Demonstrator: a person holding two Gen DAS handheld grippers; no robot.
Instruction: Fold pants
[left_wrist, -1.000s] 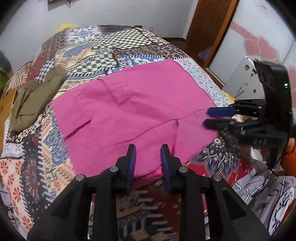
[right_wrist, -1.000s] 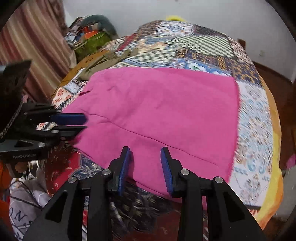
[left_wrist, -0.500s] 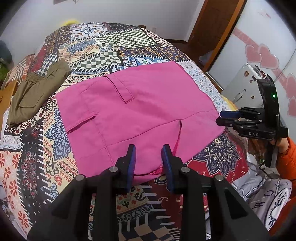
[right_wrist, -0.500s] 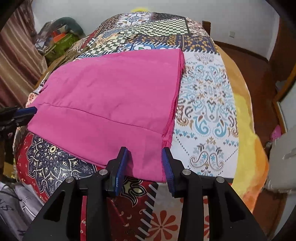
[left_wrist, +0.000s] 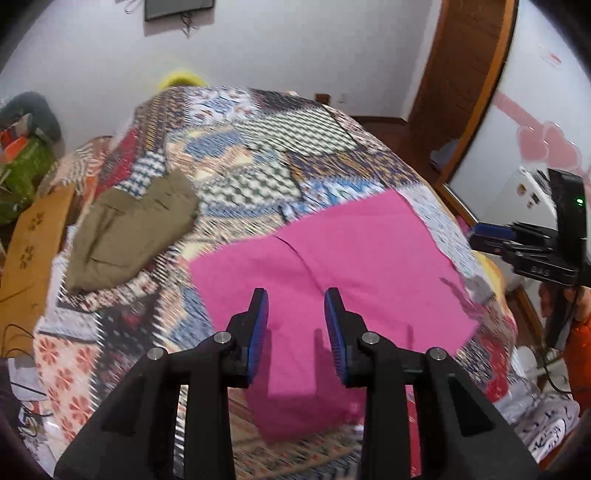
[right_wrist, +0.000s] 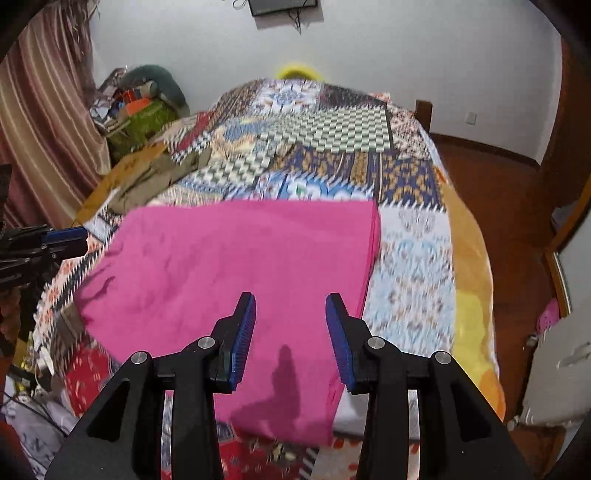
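Compared with one second ago, both views now look from farther back and higher: more of the white wall and the dark screen (right_wrist: 282, 6) at the top edge is visible, and the pictures are blurred. The pink pants (left_wrist: 354, 280) earlier filled the middle of the left wrist view with a pocket flap showing; now they lie lower and to the right of centre, as a smoother folded shape on the patchwork bedspread (left_wrist: 280, 147). In the right wrist view the pink pants (right_wrist: 236, 273) occupy the centre and lower middle, with a straight folded edge on the right side.

The left gripper (left_wrist: 296, 334) has its blue pads a little apart, above the near edge of the pants; the cloth is seen behind the gap, and I cannot see the pads pressing on it. The right gripper (right_wrist: 291, 339) is opening its jaws, slightly wider than before; the pants lie below and behind the gap, not pinched. Each gripper also appears at the edge of the other view: the right one at the right edge, the left one at the left edge.

An olive green garment (left_wrist: 129, 236) lies at the left of the bedspread, well apart from the pants. About containers, I can recognise none with contents; a pile of things (right_wrist: 144, 107) in the upper left is too blurred to tell.
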